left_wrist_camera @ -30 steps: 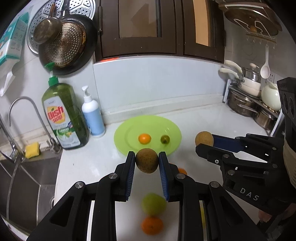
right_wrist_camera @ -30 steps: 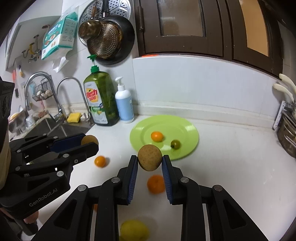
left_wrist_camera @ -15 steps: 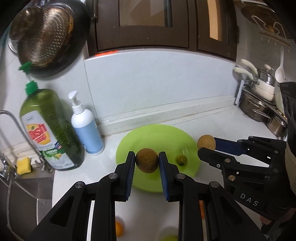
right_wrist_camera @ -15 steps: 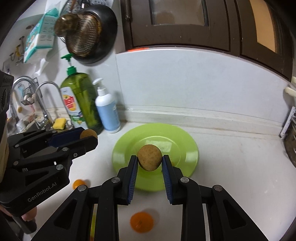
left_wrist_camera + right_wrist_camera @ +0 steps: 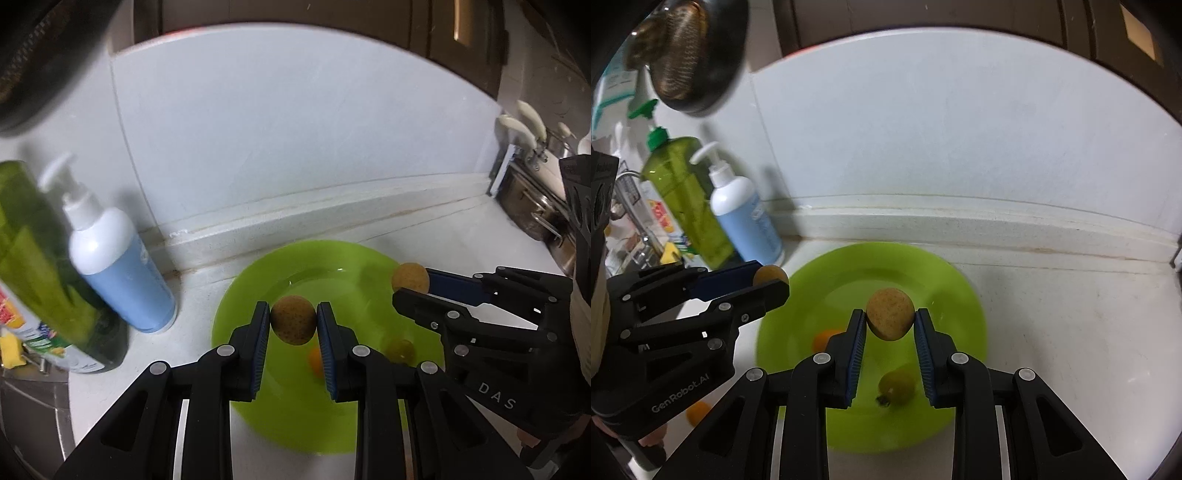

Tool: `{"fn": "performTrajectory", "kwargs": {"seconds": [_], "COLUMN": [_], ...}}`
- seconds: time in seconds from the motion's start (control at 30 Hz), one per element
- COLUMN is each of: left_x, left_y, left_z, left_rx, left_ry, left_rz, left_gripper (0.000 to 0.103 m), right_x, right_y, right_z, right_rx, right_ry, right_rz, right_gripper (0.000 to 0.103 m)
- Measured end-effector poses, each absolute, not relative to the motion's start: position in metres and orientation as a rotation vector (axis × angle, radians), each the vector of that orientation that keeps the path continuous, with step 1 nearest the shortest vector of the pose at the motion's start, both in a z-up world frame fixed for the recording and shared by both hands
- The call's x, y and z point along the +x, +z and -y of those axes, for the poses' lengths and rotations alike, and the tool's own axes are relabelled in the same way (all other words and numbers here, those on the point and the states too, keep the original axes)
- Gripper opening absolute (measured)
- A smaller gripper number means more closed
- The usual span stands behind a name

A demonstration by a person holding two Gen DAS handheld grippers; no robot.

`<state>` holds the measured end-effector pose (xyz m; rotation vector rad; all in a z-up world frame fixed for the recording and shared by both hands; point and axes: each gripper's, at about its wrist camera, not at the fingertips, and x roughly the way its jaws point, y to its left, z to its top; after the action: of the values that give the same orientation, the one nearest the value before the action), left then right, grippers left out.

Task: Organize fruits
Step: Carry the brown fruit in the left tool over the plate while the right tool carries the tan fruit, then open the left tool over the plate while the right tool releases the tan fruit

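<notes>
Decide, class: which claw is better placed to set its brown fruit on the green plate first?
Right, narrowly. The right claw holds its fruit over the plate's middle. The left claw's fruit hangs nearer the plate's left edge, above the orange one.

Both grippers now hang over the green plate [image 5: 255, 295], which a second ago lay well ahead of them and now fills the lower centre of both frames. The blue pump bottle [image 5: 118, 266] and green dish-soap bottle [image 5: 44, 280] loom larger at the left edge, and the loose fruit on the counter has slipped out of the left wrist view. The small orange fruit [image 5: 314, 361] and the olive-green fruit [image 5: 897, 386] on the plate now sit just beneath the fingers.
</notes>
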<state>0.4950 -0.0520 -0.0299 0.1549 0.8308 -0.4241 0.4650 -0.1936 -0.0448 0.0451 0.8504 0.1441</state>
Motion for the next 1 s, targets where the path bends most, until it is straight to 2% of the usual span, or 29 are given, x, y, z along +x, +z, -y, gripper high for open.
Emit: {"fn": "performTrajectory", "kwargs": {"seconds": [0.3,0.57,0.67,0.7,0.77,0.9,1.0], "left_x": [0.526,0.537,0.537,0.536,0.532,0.520,0.502], "left_y": [-0.060,-0.064,-0.059,-0.057,-0.053,-0.040,-0.023], "left_z": [0.058,0.061,0.059,0.058,0.056,0.051,0.045], "left_rx": [0.152,0.146,0.146,0.144,0.148,0.153,0.154], "left_ry": [-0.427,-0.425,-0.417,-0.414,-0.407,-0.401,-0.391], "left_rz": [-0.915,-0.926,-0.915,-0.907,-0.895,-0.866,-0.818], "left_gripper": [0.026,0.027,0.034,0.039,0.042,0.051,0.057], "right_x": [0.497,0.505,0.505,0.504,0.501,0.489,0.475], "right_y": [-0.073,-0.084,-0.083,-0.082,-0.080,-0.068,-0.055], "right_z": [0.197,0.199,0.196,0.195,0.192,0.192,0.193], "right_rx": [0.060,0.071,0.058,0.050,0.034,0.013,0.006], "right_ry": [0.133,0.129,0.123,0.120,0.111,0.100,0.092], "right_rz": [-0.925,-0.953,-0.942,-0.939,-0.931,-0.902,-0.868], "right_gripper": [0.028,0.028,0.029,0.033,0.038,0.039,0.049]}}
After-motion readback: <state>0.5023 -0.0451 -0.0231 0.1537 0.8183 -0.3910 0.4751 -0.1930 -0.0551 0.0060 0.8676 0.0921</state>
